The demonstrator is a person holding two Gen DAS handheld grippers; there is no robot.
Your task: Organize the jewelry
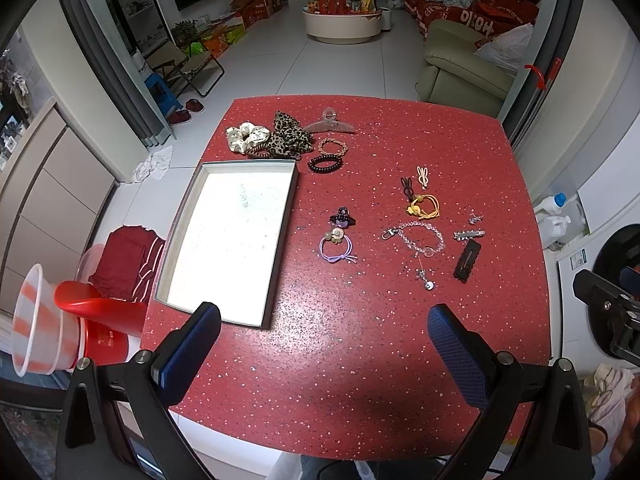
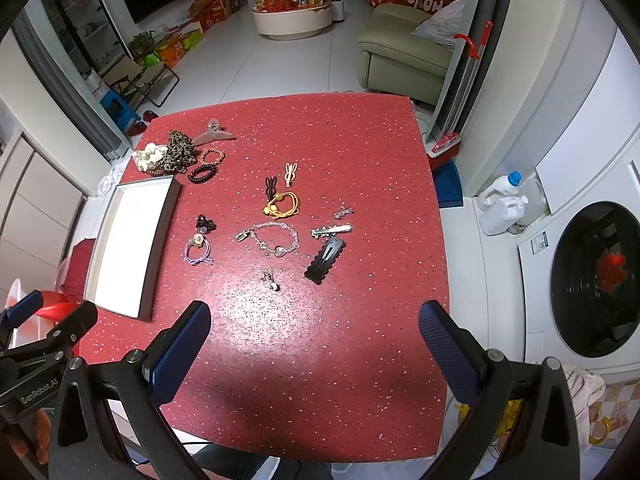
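A shallow white-bottomed box (image 1: 192, 240) (image 2: 168, 216) lies on the left of the red speckled table (image 1: 360, 340) (image 2: 320, 340). Jewelry and hair pieces are scattered to its right: a purple hair tie (image 1: 338, 246) (image 2: 197, 249), a clear bead bracelet (image 1: 420, 238) (image 2: 276, 236), a yellow hair tie (image 1: 424, 205) (image 2: 282, 204), a black snap clip (image 1: 467, 260) (image 2: 325, 260), a small pendant (image 1: 427, 282) (image 2: 273, 282). Scrunchies (image 1: 272, 138) (image 2: 168, 154) sit behind the box. My left gripper (image 1: 324, 320) and right gripper (image 2: 316, 316) hover open over the near table edge, holding nothing.
A red stool with a plastic basin (image 1: 60, 328) stands left of the table. A washing machine (image 2: 580, 280) and detergent bottles (image 2: 504, 200) are to the right. Beyond the table are a sofa (image 1: 460, 64), a folding chair (image 1: 184, 68) and a round coffee table (image 1: 340, 24).
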